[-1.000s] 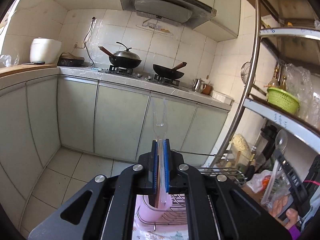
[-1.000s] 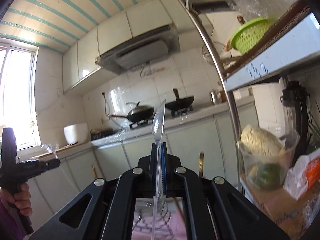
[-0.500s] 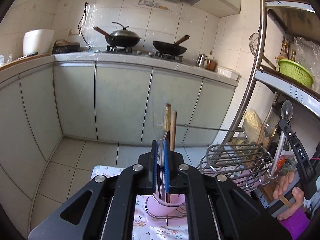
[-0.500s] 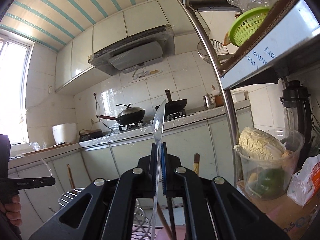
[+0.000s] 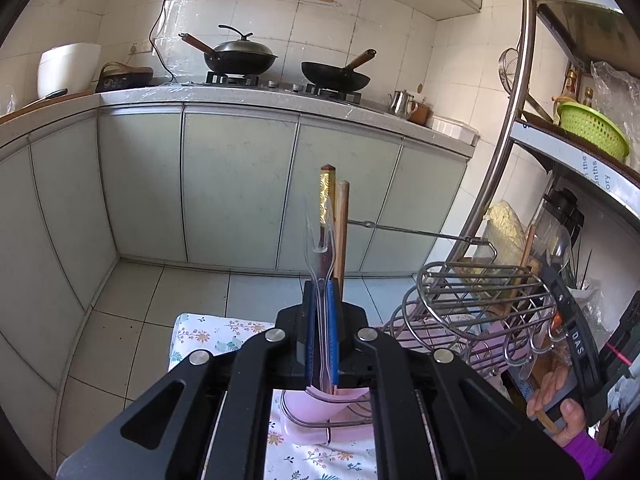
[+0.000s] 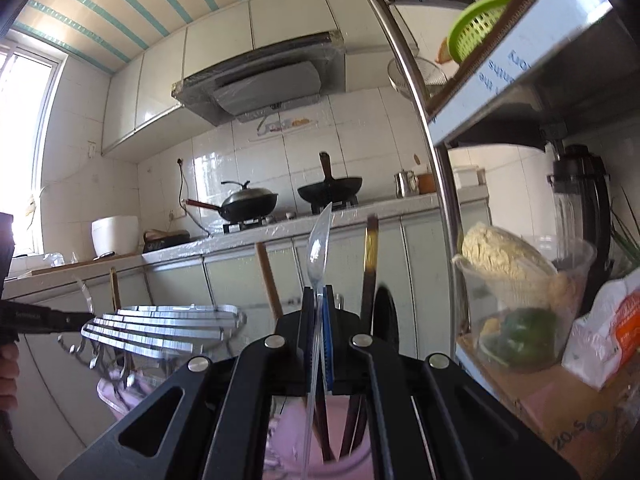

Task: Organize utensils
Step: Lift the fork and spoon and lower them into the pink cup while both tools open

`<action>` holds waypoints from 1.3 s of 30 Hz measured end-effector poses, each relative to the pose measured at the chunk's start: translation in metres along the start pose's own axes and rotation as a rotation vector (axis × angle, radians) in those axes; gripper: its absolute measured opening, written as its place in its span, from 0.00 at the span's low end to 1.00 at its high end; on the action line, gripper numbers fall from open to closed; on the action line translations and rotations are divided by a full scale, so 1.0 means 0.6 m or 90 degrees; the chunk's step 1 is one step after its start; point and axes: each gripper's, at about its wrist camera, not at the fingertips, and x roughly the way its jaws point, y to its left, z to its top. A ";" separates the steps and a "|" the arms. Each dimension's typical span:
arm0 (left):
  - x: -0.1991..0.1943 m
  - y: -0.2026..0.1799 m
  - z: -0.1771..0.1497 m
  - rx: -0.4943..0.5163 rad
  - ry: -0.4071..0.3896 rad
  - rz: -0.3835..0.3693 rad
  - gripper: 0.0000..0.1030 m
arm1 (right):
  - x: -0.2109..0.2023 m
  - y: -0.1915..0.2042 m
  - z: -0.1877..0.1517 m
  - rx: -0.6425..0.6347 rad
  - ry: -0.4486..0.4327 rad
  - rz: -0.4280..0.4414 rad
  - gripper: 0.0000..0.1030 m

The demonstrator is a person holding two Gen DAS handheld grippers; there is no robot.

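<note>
Both claws lowered toward pink cup (image 5: pixel 316 408) — left claw (image 5: pixel 321 320) clamping clear fork (image 5: pixel 319 236), right claw (image 6: pixel 319 320) clamping clear spoon (image 6: pixel 318 248)

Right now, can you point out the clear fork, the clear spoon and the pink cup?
clear fork (image 5: pixel 318 240): left wrist view, base of its prongs.
clear spoon (image 6: pixel 318 250): right wrist view, its bowl.
pink cup (image 5: pixel 308 408): left wrist view, its side wall.

A floral cloth (image 5: pixel 208 338) covers the table, with a wire rack (image 5: pixel 472 304) standing on it.

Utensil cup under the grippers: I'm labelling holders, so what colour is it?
Pale pink cup, clearest in the left wrist view.
</note>
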 end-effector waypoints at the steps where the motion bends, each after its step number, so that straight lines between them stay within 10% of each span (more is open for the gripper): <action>1: 0.000 -0.001 -0.002 -0.001 0.002 0.000 0.05 | -0.002 -0.002 -0.007 0.005 0.010 -0.001 0.04; 16: -0.011 -0.004 -0.002 -0.005 -0.021 0.002 0.05 | -0.007 0.012 0.071 -0.012 -0.083 0.028 0.04; 29: -0.009 -0.002 -0.009 -0.005 -0.021 -0.001 0.07 | 0.005 0.012 0.008 -0.039 0.021 0.018 0.04; 33: -0.023 -0.003 -0.010 -0.017 -0.029 0.000 0.30 | -0.001 0.020 -0.008 -0.049 0.071 0.023 0.07; 36: -0.036 -0.009 -0.012 -0.014 -0.034 0.006 0.34 | -0.007 0.023 -0.016 -0.046 0.101 0.024 0.30; 39: -0.048 -0.013 -0.015 -0.010 -0.037 0.015 0.36 | -0.014 0.022 -0.017 -0.035 0.129 0.026 0.32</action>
